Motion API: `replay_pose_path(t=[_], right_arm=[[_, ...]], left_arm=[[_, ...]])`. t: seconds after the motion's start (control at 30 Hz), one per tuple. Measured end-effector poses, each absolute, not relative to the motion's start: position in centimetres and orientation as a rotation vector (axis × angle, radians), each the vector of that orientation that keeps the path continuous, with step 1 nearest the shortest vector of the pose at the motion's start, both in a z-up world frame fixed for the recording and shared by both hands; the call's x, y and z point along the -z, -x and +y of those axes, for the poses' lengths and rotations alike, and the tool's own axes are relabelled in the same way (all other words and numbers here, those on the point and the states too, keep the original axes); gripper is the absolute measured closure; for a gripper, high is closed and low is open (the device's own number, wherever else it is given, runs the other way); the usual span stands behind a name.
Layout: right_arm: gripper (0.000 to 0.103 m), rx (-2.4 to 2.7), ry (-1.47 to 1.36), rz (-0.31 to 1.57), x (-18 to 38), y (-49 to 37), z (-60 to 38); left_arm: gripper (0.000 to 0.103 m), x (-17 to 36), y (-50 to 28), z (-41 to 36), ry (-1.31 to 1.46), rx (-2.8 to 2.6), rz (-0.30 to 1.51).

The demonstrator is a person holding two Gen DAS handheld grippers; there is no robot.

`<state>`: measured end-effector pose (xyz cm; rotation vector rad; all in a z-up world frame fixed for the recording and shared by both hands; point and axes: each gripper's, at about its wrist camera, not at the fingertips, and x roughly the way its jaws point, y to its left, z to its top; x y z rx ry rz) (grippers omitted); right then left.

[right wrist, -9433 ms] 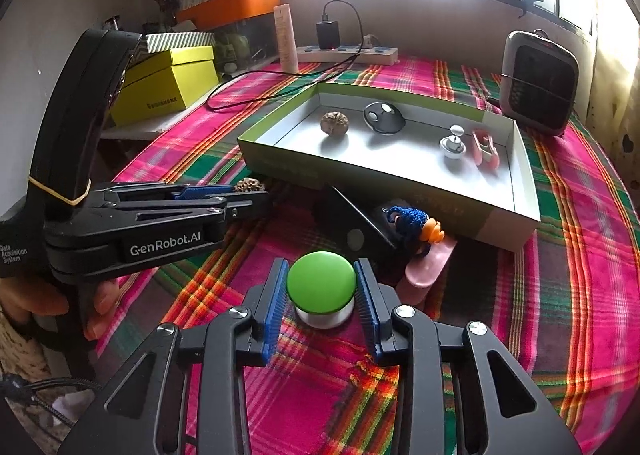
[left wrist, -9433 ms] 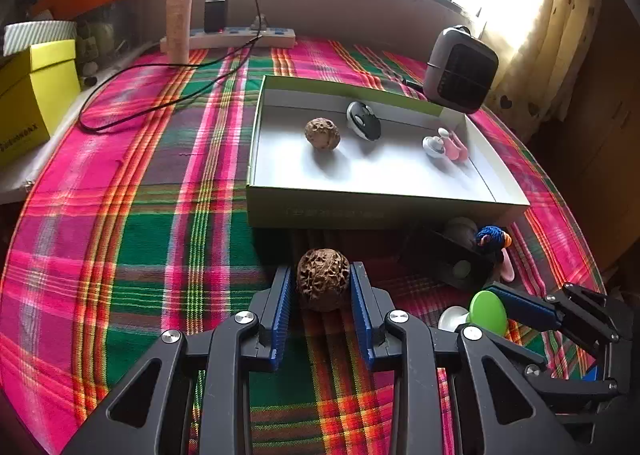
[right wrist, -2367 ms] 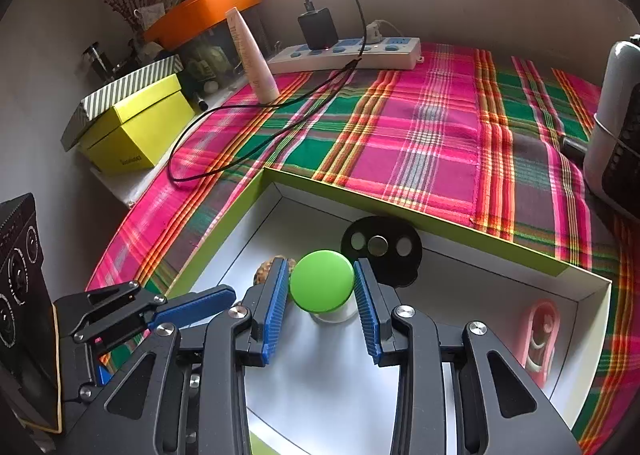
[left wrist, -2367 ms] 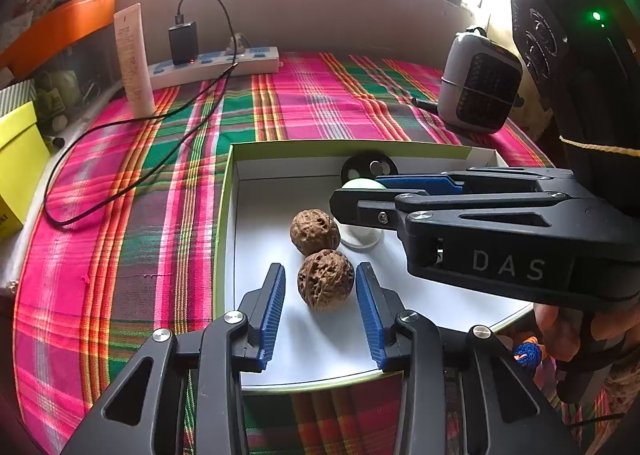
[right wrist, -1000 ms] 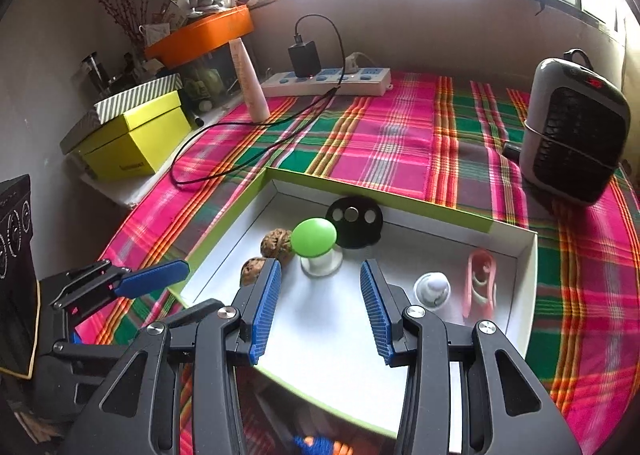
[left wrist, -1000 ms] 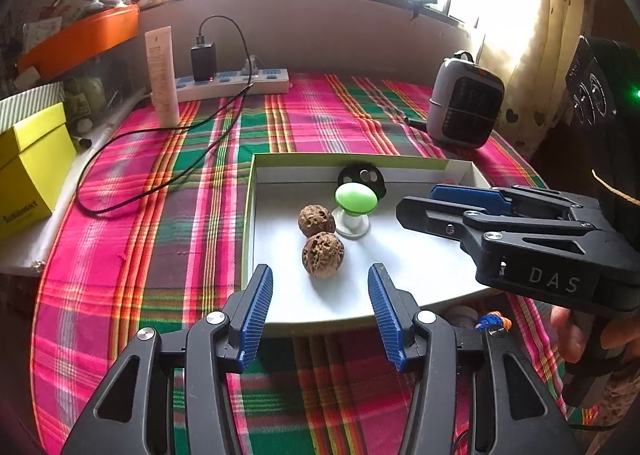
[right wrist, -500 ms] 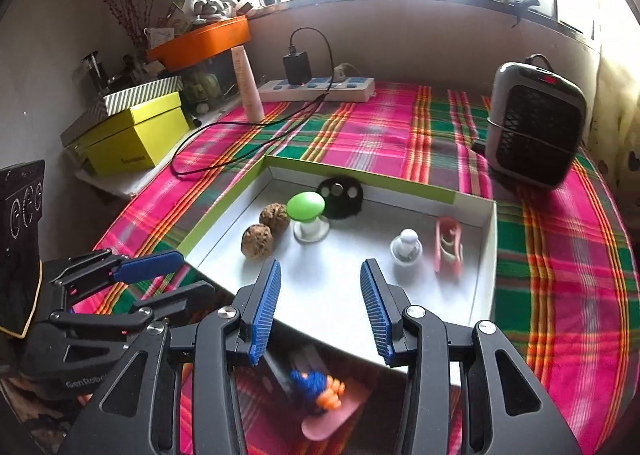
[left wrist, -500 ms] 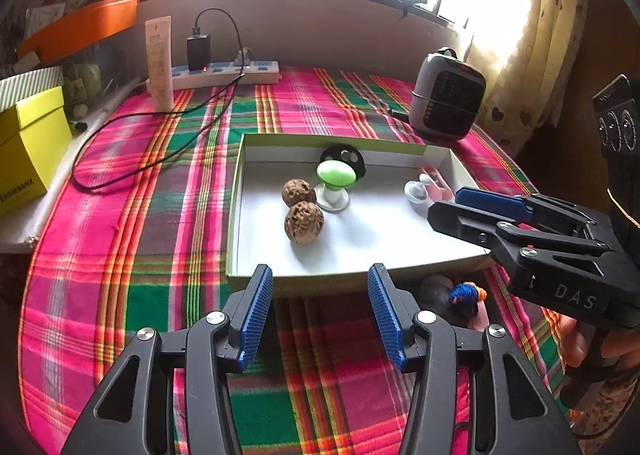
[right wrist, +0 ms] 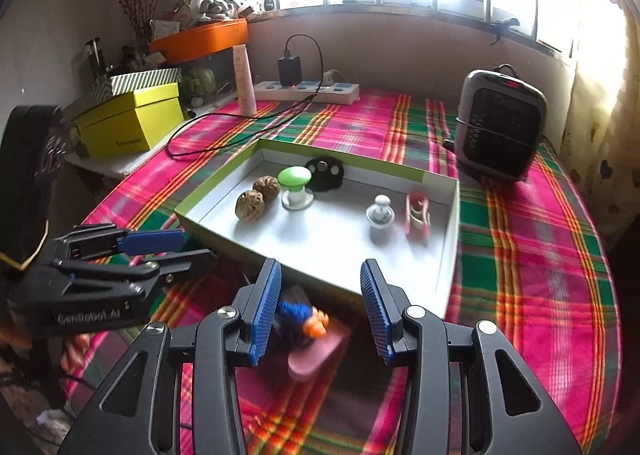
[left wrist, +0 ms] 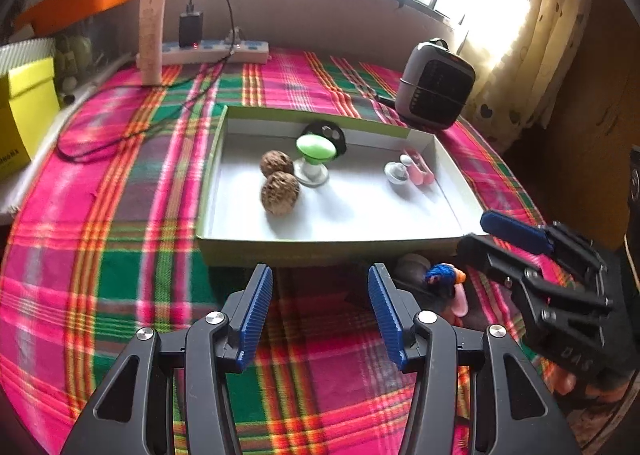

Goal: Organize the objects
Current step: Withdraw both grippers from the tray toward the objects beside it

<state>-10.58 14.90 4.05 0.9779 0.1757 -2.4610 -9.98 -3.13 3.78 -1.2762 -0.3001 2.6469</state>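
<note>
Blue-and-orange knitted toy (right wrist: 301,317) on a pink paddle-like piece (right wrist: 316,353), lying on the plaid tablecloth (right wrist: 532,267) just outside the near wall of the shallow box (right wrist: 450,255). Sits low between the spread fingers of the right gripper (right wrist: 320,309), nearer the left finger than the right, nothing clamped. Long axis of the pink piece apparently diagonal, from near the box wall down toward the camera, so likely askew to the jaw line; blur hides the exact angle. Left gripper (left wrist: 320,315) likewise released and empty, pointed at bare cloth before the box, with the toy (left wrist: 442,281) off to its right beside a dark rounded item (left wrist: 410,263) too shadowed to name. Right gripper clearly the nearer. Already inside the box: two walnuts (left wrist: 280,195), a green-capped mushroom piece (left wrist: 315,147), a black disc (left wrist: 330,133), a small white knob (left wrist: 396,171) and a pink clip (left wrist: 418,171). Beyond: a grey heater (right wrist: 500,127), a power strip (right wrist: 308,91), a yellow box (right wrist: 132,123).
</note>
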Motion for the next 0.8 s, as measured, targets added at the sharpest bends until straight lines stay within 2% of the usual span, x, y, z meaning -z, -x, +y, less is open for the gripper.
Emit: replay_pose_path(t=[0.13, 0.5, 0.8], right_arm=[[0.060, 2.473, -0.988, 0.135, -3.8, 9.9, 15.8], [0.060, 2.485, -0.993, 0.080, -3.5, 9.0, 17.4], [0.060, 2.474, -0.989, 0.073, -3.4, 8.8, 18.1]], left_arm=[[0.050, -3.2, 10.2, -2.7, 1.307, -2.580, -0.400], [0.049, -2.0, 11.6, -1.8, 1.415, -2.438, -0.582], [0.049, -1.2, 12.4, -0.9, 1.483, -2.418, -0.645]])
